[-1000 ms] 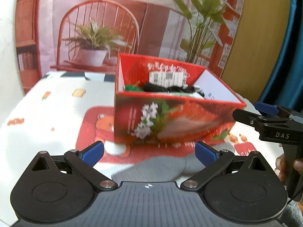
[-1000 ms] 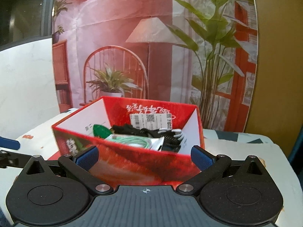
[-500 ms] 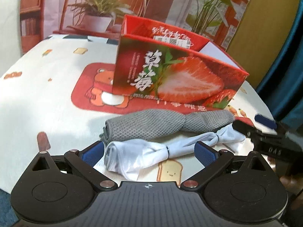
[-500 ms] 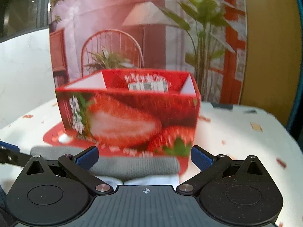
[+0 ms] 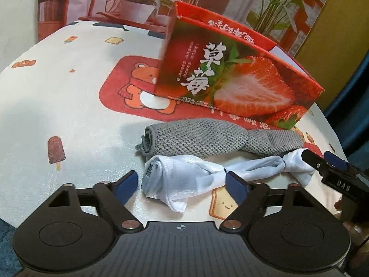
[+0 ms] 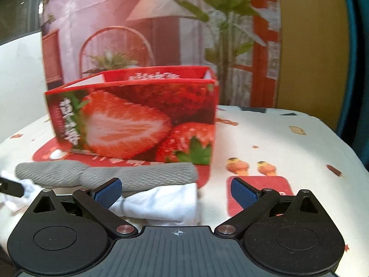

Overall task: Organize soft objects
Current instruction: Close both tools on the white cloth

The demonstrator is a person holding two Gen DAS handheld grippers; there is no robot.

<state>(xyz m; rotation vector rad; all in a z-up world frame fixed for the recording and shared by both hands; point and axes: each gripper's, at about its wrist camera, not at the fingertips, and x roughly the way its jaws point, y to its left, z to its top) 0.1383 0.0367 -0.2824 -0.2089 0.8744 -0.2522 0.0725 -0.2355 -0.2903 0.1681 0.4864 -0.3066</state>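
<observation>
A rolled grey knit cloth (image 5: 214, 138) lies on the table in front of the red strawberry box (image 5: 242, 78). A white tied cloth (image 5: 184, 180) lies just in front of the grey one. My left gripper (image 5: 181, 184) is open, its fingers either side of the white cloth's left end. My right gripper (image 6: 175, 190) is open, low over the white cloth's right end (image 6: 166, 203), with the grey cloth (image 6: 103, 175) and the box (image 6: 138, 120) behind. The right gripper also shows in the left wrist view (image 5: 332, 168).
The table (image 5: 57, 97) has a white cover printed with a red bear mat, ice lollies and toast. A backdrop picture of a chair, lamp and plants stands behind. A blue curtain hangs at the far right (image 6: 359, 46).
Both grippers have come down from box-top height to the table. The cloths in front of the box have come into view, and both grippers now sit over the white cloth's ends.
</observation>
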